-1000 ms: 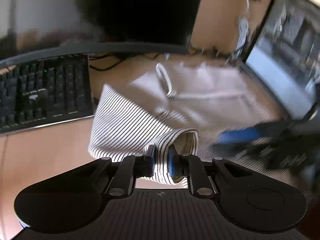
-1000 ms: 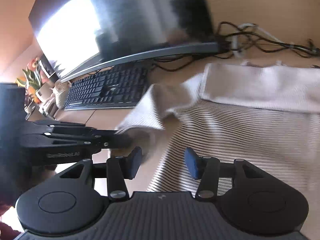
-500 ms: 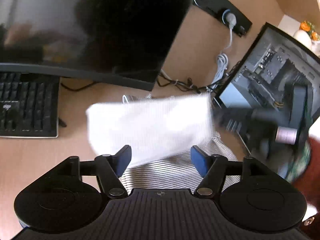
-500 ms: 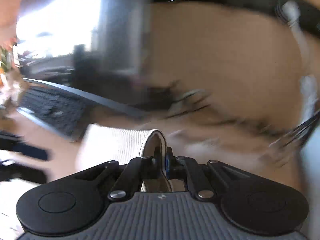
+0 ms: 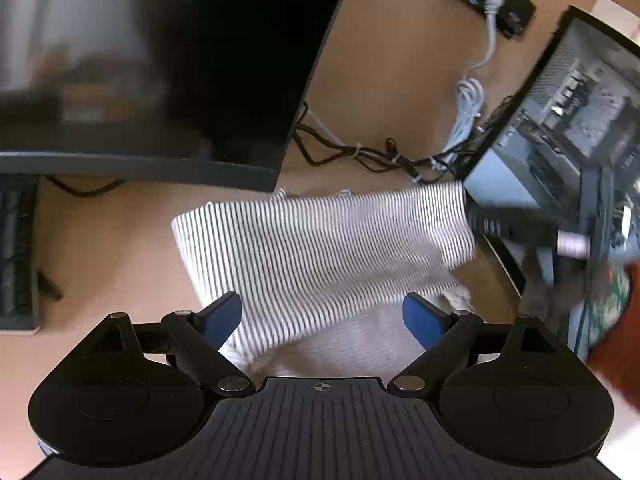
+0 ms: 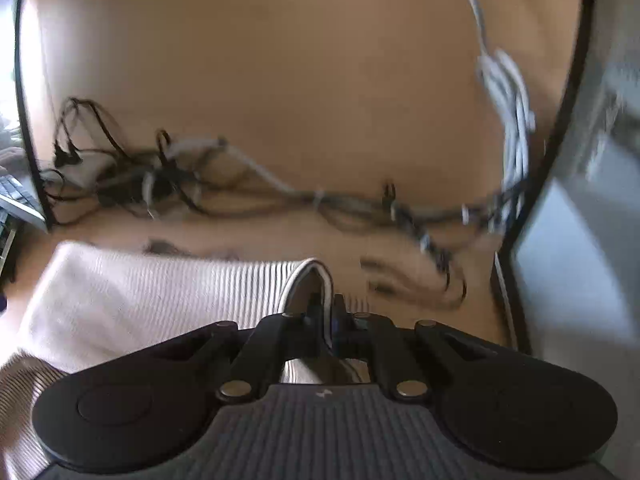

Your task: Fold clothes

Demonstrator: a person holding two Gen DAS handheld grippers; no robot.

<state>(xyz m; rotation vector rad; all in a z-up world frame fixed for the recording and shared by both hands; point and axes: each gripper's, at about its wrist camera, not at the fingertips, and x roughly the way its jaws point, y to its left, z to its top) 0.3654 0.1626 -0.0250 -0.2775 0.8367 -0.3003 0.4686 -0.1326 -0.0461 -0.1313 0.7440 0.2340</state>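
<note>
The left gripper [image 5: 322, 316] had released the striped white knit garment [image 5: 320, 240] and stood spread wide above it. The right gripper [image 6: 329, 312] remained pressed together, pinching a folded garment edge directly ahead of its fingertips.

The table [image 5: 120, 248] is a light wood surface. A striped garment [image 5: 320, 248] lies on it near the centre, partly folded over itself. A dark monitor [image 5: 160, 80] stands at the rear left, with a black keyboard [image 5: 16, 256] at the left edge. A bundle of black and white cables [image 6: 248, 188] lies behind the garment. A computer case [image 5: 568, 120] stands at the right.
</note>
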